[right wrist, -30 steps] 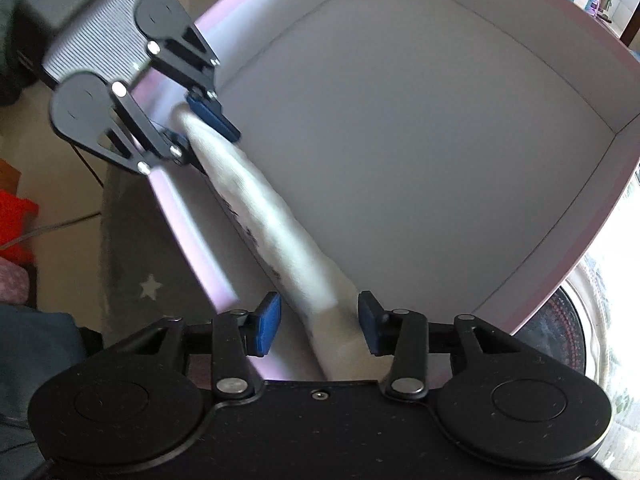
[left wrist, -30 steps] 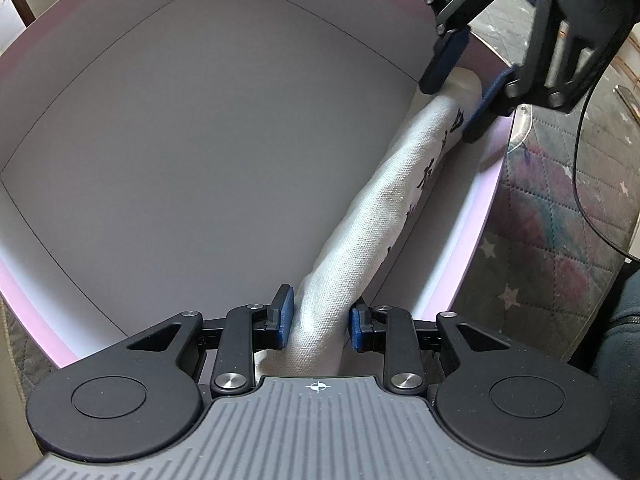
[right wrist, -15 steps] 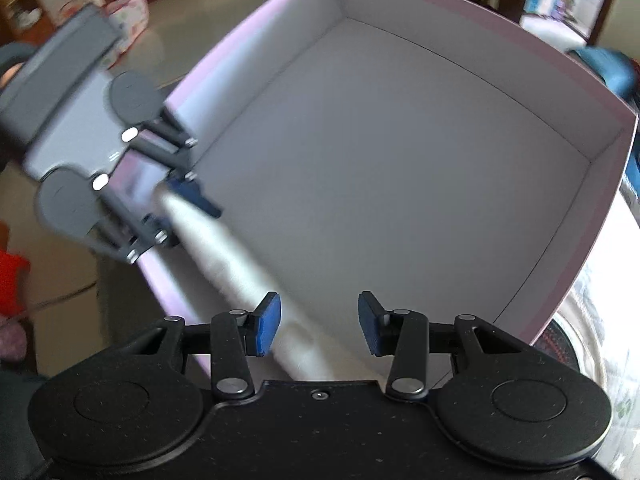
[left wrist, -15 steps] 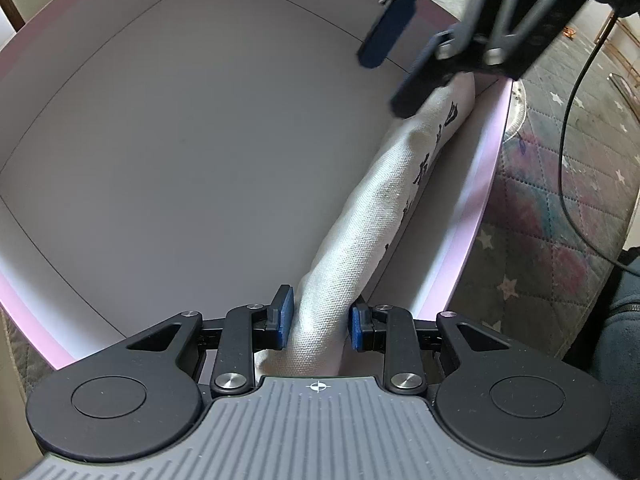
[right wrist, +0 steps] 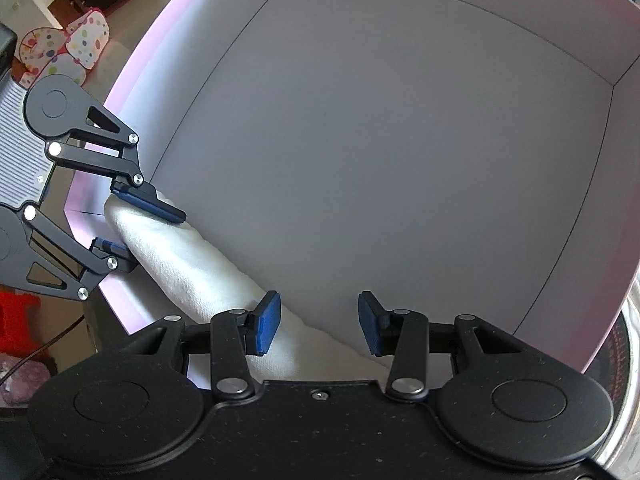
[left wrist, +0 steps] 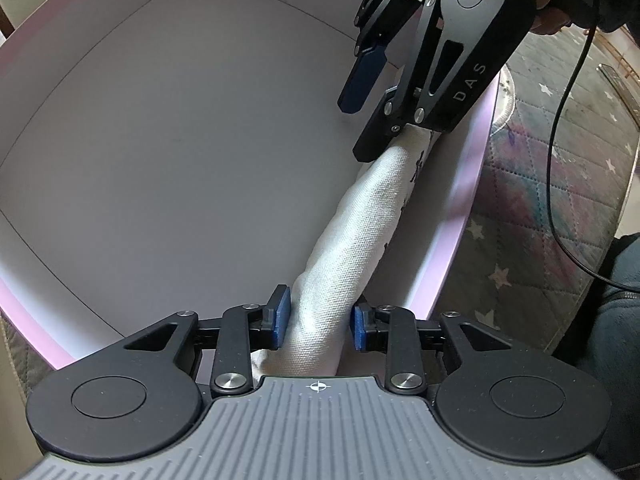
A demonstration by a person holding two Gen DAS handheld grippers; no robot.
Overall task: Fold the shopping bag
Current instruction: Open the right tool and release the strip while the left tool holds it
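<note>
While both grippers are pointing steeply down into the wide white box with pink rim, the rolled cream woven-fabric shopping bag is lying inside it along the near wall, stretched between them.

Left gripper: blue pads are sitting either side of one end of the roll, the jaws have just been opening a little, the left pad is showing a sliver of gap and the right one looks barely at the cloth; not clearly pressing, so loosely around the bag, narrow.

Right gripper: jaws are standing moderately wide, the left pad is lying over the cloth, the right pad is hanging clear over bare box floor; nothing clamped.

The left wrist view is showing the right gripper from the side with one blue finger off the bag, plus black printed characters along the roll, a black cable and a quilted star-pattern mat. The right wrist view is showing the left gripper bracketing the roll's far end, and polka-dot play items on the floor.

Bag texture coarse weave, tube-shaped; box interior smooth matte, creased corners.
</note>
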